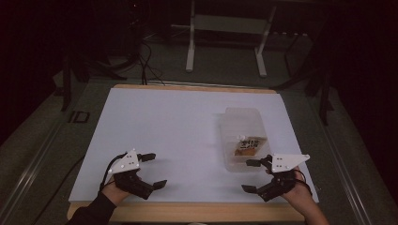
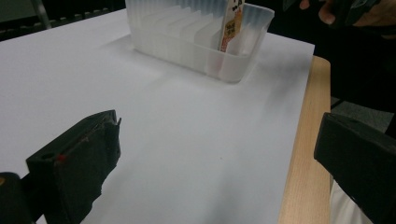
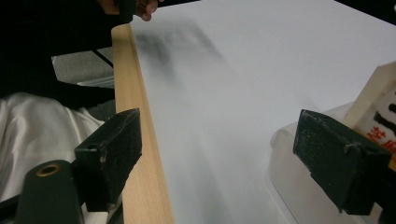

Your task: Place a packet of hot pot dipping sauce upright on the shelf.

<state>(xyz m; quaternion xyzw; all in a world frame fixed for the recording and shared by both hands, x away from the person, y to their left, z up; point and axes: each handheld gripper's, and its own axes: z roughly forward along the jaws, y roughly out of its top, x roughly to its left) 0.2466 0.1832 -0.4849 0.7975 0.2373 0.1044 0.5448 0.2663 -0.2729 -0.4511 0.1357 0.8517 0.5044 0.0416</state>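
A clear plastic slotted box (image 1: pixel 243 137) rests on the white table top at the right, and a printed packet (image 1: pixel 247 146) stands in its near end. From the left gripper view the box (image 2: pixel 196 37) lies ahead with the packet (image 2: pixel 231 23) upright inside. My left gripper (image 1: pixel 153 170) hovers open over the near left of the table, nothing between its jaws. My right gripper (image 1: pixel 251 176) is open just in front of the box's near end. In the right gripper view, the box (image 3: pixel 299 186) and the packet (image 3: pixel 378 107) sit behind the right-hand jaw.
The white sheet (image 1: pixel 178 131) covers a wooden table whose near edge (image 1: pixel 187 212) runs beside both hands. Dark floor, cables and a white metal stand (image 1: pixel 225 42) lie beyond the far edge.
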